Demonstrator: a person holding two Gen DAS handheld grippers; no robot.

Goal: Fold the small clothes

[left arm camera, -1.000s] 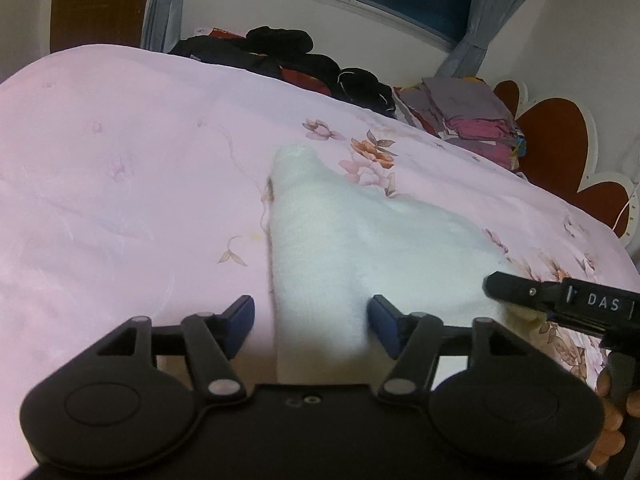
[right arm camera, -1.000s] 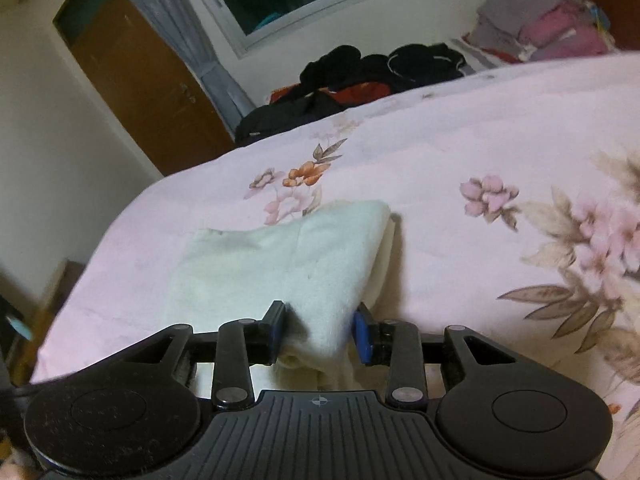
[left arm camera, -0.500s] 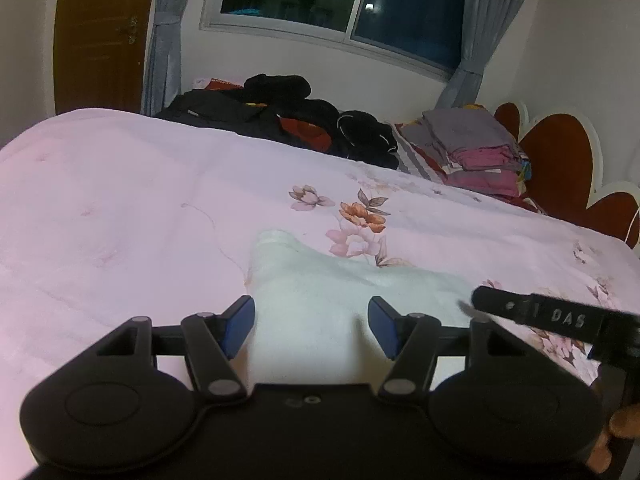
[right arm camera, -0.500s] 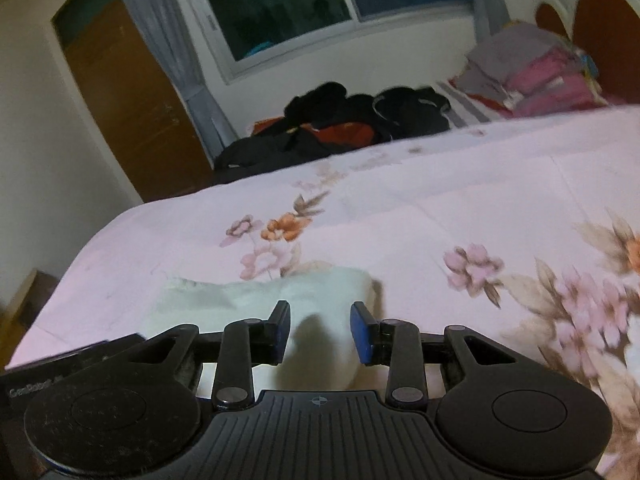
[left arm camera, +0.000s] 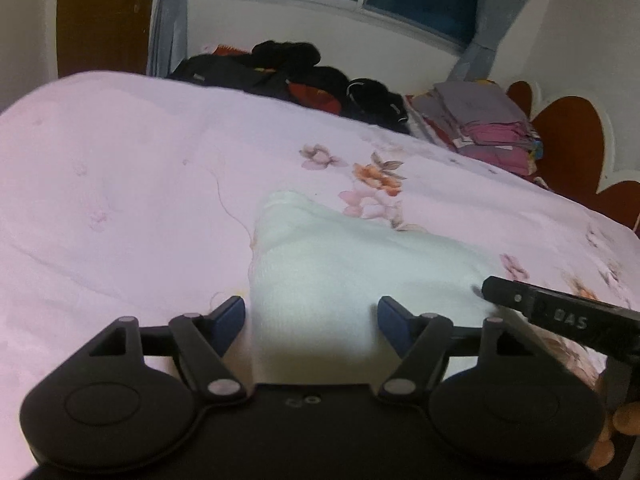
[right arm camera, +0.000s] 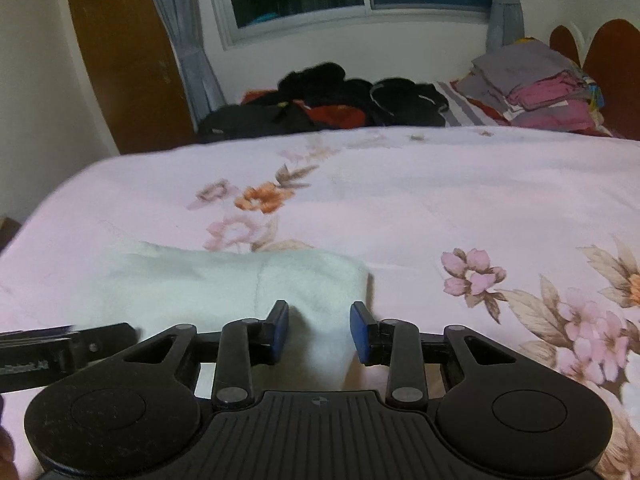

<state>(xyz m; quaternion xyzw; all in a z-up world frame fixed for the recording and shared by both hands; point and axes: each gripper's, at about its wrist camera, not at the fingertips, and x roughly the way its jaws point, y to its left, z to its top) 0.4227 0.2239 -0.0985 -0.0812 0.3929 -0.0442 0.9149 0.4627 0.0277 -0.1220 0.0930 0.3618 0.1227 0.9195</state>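
A small white fleecy cloth [left arm camera: 344,264] lies folded on the pink floral bedspread [left arm camera: 120,184]. My left gripper [left arm camera: 311,320] is open and empty, its blue pads just short of the cloth's near left edge. My right gripper [right arm camera: 319,330] is open, its pads either side of the cloth's near right end [right arm camera: 312,280] without holding it. The right gripper's side shows at the right of the left wrist view [left arm camera: 560,316]. The left gripper's edge shows at the left of the right wrist view [right arm camera: 60,350].
A heap of dark clothes [left arm camera: 288,76] lies along the bed's far edge under the window. A stack of folded grey and pink clothes [left arm camera: 492,128] sits by the brown scalloped headboard [left arm camera: 568,140]. A wooden door [right arm camera: 120,60] stands at the left.
The right gripper opened wider and let go of the cloth's right end. Both grippers lifted and drew back, then the left view dipped toward the cloth again. The cloth stays flat.
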